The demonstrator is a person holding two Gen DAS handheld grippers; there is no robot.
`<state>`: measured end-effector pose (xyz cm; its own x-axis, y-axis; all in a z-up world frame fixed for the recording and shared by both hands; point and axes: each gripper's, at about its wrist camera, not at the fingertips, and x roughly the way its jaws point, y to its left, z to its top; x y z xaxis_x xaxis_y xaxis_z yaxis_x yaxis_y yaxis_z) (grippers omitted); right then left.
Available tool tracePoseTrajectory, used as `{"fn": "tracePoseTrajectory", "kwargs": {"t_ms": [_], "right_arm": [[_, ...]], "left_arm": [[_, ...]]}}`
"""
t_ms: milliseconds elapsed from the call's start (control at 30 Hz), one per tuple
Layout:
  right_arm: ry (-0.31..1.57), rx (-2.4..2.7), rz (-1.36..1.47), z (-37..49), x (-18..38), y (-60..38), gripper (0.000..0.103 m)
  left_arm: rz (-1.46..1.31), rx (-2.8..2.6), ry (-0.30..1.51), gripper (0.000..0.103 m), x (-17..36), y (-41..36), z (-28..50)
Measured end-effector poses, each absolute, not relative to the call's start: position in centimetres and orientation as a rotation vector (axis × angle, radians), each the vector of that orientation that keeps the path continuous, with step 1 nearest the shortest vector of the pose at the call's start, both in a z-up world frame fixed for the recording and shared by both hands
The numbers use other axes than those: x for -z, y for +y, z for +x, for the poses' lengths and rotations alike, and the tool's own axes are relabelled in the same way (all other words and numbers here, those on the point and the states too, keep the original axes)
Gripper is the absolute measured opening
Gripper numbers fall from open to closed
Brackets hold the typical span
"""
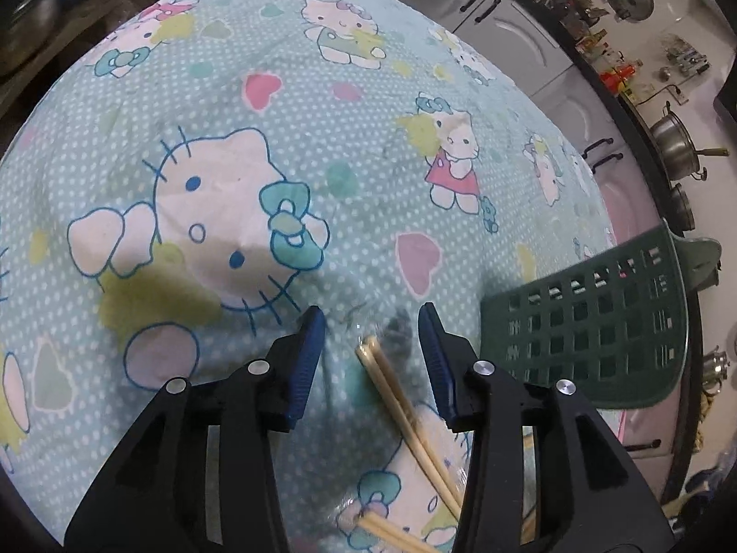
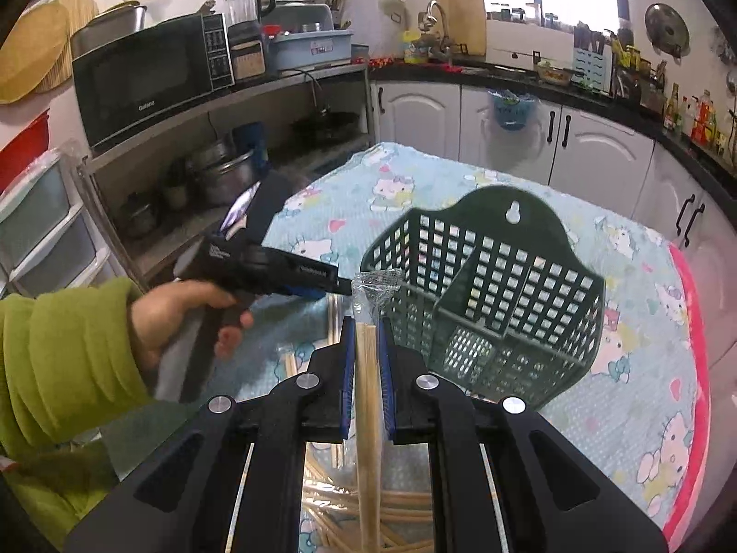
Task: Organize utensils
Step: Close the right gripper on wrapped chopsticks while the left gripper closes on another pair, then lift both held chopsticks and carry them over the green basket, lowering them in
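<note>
Presently, in the left wrist view, the left hand-held gripper [image 1: 372,322] is being held with its jaws spread above the patterned cloth [image 1: 258,147] that covers the surface. A pair of wooden chopsticks [image 1: 405,396] is lying between the two blue pads, but nothing is being pinched; the pads are standing clear of the wood on both sides. More chopsticks [image 1: 391,532] are being shown at the lower edge of the view. The green slotted utensil basket [image 1: 594,322] is being seen just to the right of the jaws.

In the right wrist view, the right hand-held gripper [image 2: 367,322] is being kept pressed together on a wrapped chopstick pair [image 2: 367,396], whose clear plastic wrapper [image 2: 375,285] is protruding beyond the fingertips. The basket [image 2: 488,295] is lying tilted on the cloth [image 2: 617,368] just ahead, its divided compartments facing the camera. Loose chopsticks [image 2: 400,511] are piled on the surface below the jaws. The left hand-held gripper [image 2: 338,283] is being held by a hand [image 2: 184,318] in a green sleeve [image 2: 64,359], with its tip close to the wrapper.

The step in hand is judged to be the unwrapping or loading of the held pair. For the next move, the wrapper is likely to need removing, and the pair guiding into one compartment of the basket.
</note>
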<state>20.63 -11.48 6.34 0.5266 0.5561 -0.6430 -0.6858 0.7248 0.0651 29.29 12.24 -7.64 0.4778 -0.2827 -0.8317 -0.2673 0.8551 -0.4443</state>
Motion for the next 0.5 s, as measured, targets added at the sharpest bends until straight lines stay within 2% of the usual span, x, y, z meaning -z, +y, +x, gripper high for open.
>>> {"fn": "tracePoseTrajectory", "kwargs": {"t_ms": [33,133,267,500], "right_arm": [[0.686,-0.746,-0.205,20.6,-6.4,-11.5,0.01],[0.679,-0.739,-0.214,20.7,-6.7,-11.4,0.01],[0.668,-0.736,-0.207,20.7,-7.2,-11.4,0.01],[0.645,-0.723,-0.197,20.5,-8.0,-11.7,0.01]], "left_arm": [[-0.559,0.001,1.092,0.032,7.6,12.1,29.5],[-0.475,-0.045,1.104,0.015,7.5,11.7,29.9],[-0.448,-0.028,1.106,0.004,7.3,12.0,30.0],[-0.515,0.065,1.018,0.002,4.5,13.8,27.6]]}}
